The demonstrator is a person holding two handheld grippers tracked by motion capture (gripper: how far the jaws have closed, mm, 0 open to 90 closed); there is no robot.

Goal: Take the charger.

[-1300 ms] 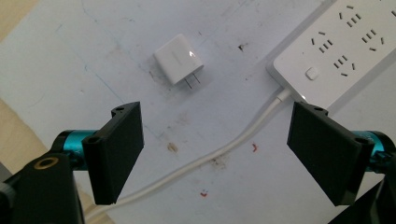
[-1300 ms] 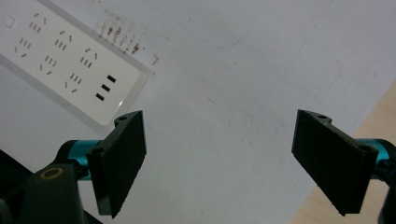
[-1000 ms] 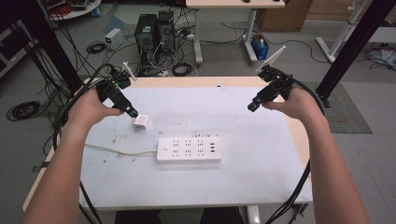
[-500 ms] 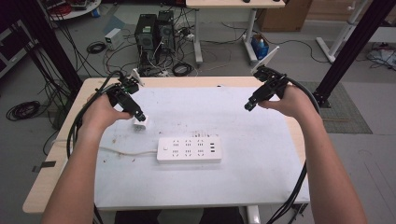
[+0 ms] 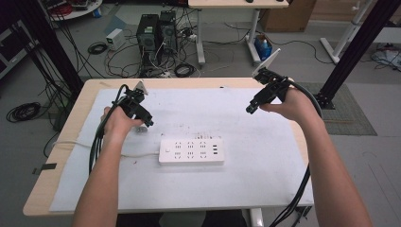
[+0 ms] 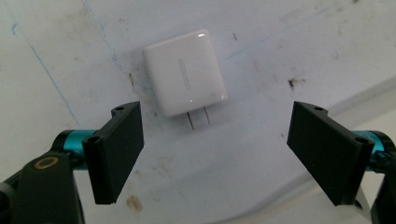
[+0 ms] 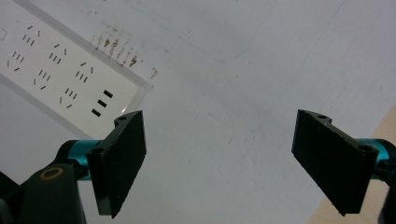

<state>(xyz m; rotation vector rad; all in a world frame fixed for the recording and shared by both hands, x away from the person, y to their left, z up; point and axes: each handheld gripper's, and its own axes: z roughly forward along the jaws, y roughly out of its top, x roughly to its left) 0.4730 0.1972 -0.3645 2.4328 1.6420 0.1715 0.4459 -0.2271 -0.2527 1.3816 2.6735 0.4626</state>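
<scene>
While both tongs sit spread wide with nothing between them, the white charger block (image 6: 185,73) lies flat on the white mat (image 5: 246,184), just ahead of the left gripper (image 6: 215,154) and centred between its jaws. Square body, rounded corners, glossy, faint grey lettering on top; two metal prongs point back toward the left gripper. Bare mat on both sides of it, jaws well apart from its edges. High view: left gripper (image 5: 147,122) is low over the mat, the charger mostly hidden under the hand. White power strip (image 5: 191,151) lies just beside, on the person's side of that gripper, with its thin cord (image 5: 71,143) running off left. Right gripper (image 5: 249,109) is held above bare mat, well apart from the strip; in its own view the strip (image 7: 60,79) is ahead-left and the wooden table edge (image 7: 373,126) is at right. Mat is scuffed and marked.
</scene>
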